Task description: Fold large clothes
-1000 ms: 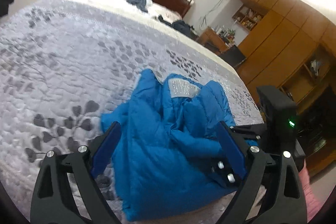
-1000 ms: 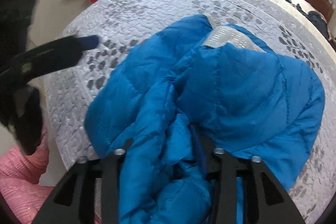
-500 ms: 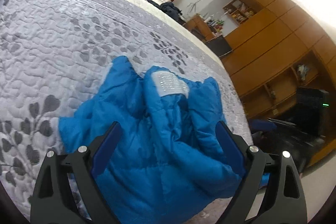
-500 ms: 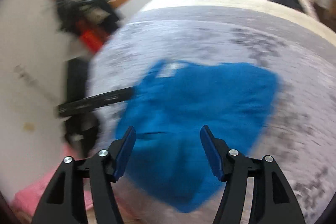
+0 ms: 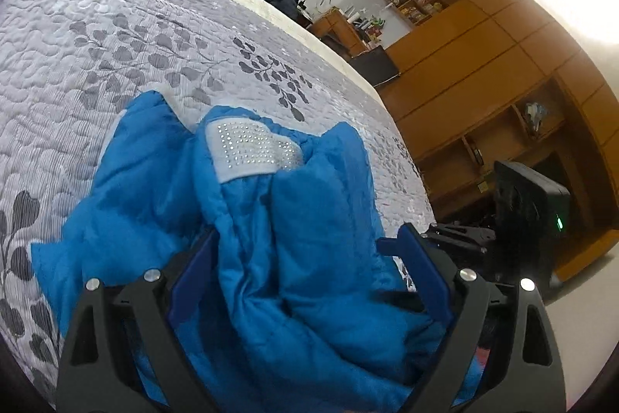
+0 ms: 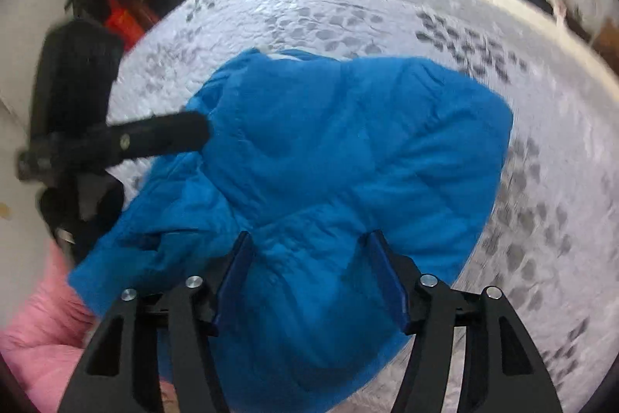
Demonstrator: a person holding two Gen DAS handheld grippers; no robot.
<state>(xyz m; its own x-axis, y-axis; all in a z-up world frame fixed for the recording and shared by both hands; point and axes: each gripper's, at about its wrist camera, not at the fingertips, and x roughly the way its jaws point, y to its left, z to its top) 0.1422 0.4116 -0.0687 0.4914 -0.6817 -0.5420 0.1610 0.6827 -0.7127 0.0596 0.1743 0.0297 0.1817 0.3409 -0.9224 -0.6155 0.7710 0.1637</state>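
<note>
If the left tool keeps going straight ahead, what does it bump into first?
The blue jacket. The left tool is open with bunched fabric already between its fingers, so it would likely push into that right away.

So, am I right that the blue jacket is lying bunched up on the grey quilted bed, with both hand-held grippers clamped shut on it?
Not quite: the blue jacket does lie bunched on the grey quilted bed, but both wrist views show the left hand-held gripper and right hand-held gripper open, jaws spread around the fabric.
</note>
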